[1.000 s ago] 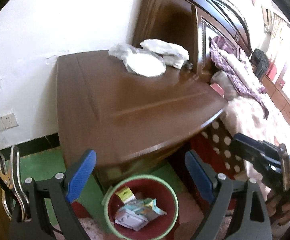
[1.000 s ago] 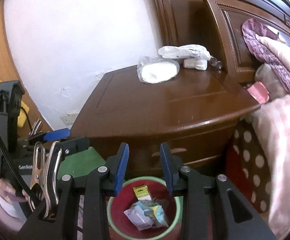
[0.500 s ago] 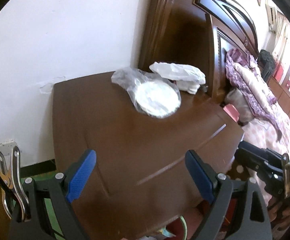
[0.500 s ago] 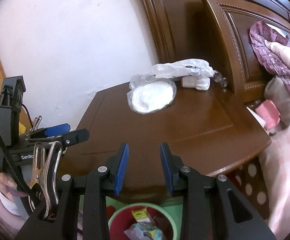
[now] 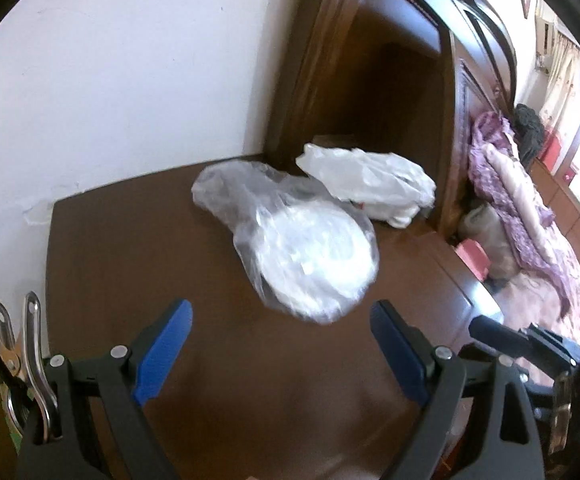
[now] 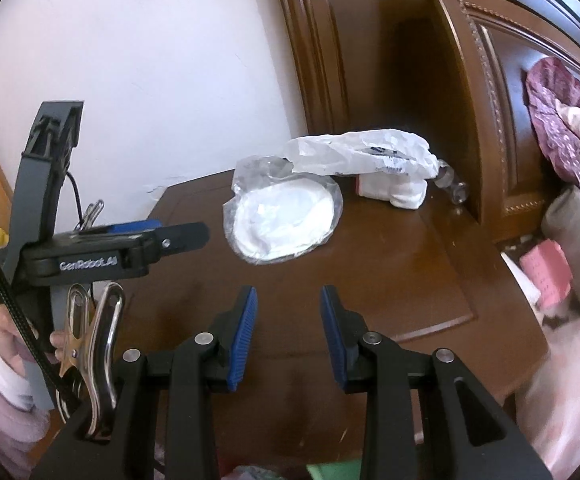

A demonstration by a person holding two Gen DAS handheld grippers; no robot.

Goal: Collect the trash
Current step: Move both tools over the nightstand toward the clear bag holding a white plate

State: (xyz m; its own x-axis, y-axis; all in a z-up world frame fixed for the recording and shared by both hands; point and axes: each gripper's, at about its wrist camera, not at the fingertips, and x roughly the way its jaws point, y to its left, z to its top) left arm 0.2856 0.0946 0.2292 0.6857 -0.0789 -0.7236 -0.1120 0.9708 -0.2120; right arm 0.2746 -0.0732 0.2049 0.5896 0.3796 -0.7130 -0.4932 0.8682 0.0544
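I count one dark brown wooden nightstand (image 5: pixel 138 264). Two plastic bags on it: one clear bag with round white disc (image 5: pixel 309 256) nearer, one crumpled white bag (image 5: pixel 365 178) far right. One pink box (image 6: pixel 545 274) right.

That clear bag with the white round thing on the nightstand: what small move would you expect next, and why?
Probably the left gripper eases forward and down onto the clear bag. Its jaws stand wide open and empty, and the bag lies just ahead between them on the nightstand. The right gripper is narrower and farther back.
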